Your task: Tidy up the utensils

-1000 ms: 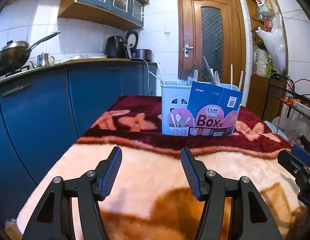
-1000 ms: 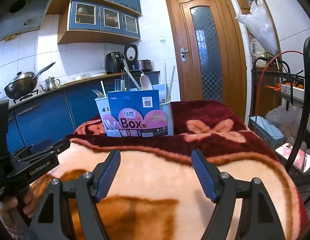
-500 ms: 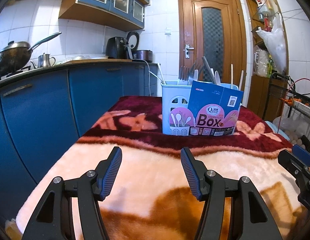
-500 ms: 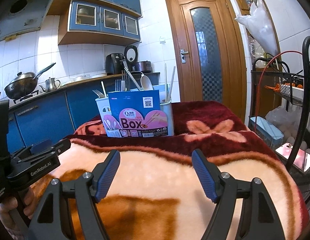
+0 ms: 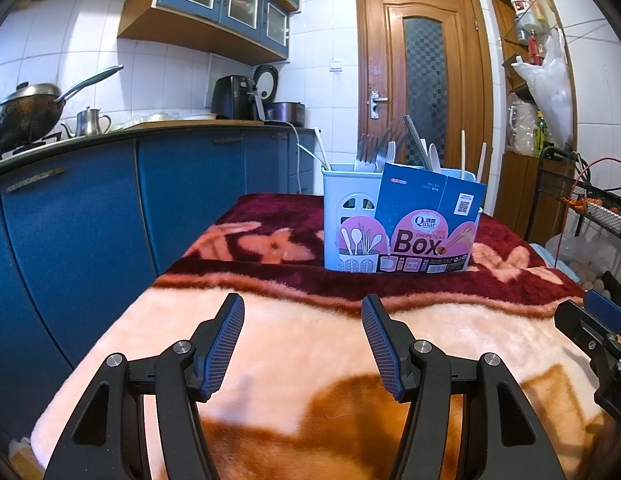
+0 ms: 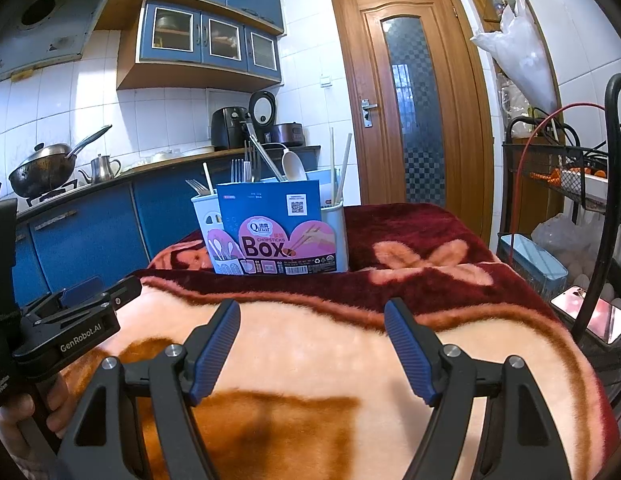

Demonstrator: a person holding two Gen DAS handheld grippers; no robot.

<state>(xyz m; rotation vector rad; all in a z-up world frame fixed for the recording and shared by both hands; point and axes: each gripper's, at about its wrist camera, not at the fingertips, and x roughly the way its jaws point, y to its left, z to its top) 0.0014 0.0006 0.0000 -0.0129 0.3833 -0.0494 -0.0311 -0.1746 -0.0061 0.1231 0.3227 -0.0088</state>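
Observation:
A pale blue utensil holder (image 5: 350, 216) (image 6: 202, 212) stands at the far end of a blanket-covered table, with a blue "Box" label card (image 5: 426, 228) (image 6: 278, 232) on its front. Forks (image 5: 370, 152) (image 6: 242, 170), a spoon (image 6: 293, 166) and chopsticks (image 6: 337, 168) stick up out of it. My left gripper (image 5: 302, 340) hovers open over the near part of the blanket, with nothing between its fingers. My right gripper (image 6: 312, 344) is open and empty too, well short of the holder. A hand (image 6: 14, 416) grips the left gripper's handle at the lower left of the right wrist view.
The fuzzy peach and maroon blanket (image 5: 310, 344) (image 6: 330, 352) covers the table. Blue kitchen cabinets (image 5: 90, 216) with a wok (image 5: 26, 112) and kettle run along the left. A wooden door (image 5: 422, 92) stands behind; a wire rack (image 6: 570, 184) and a blue box (image 6: 530, 260) sit right.

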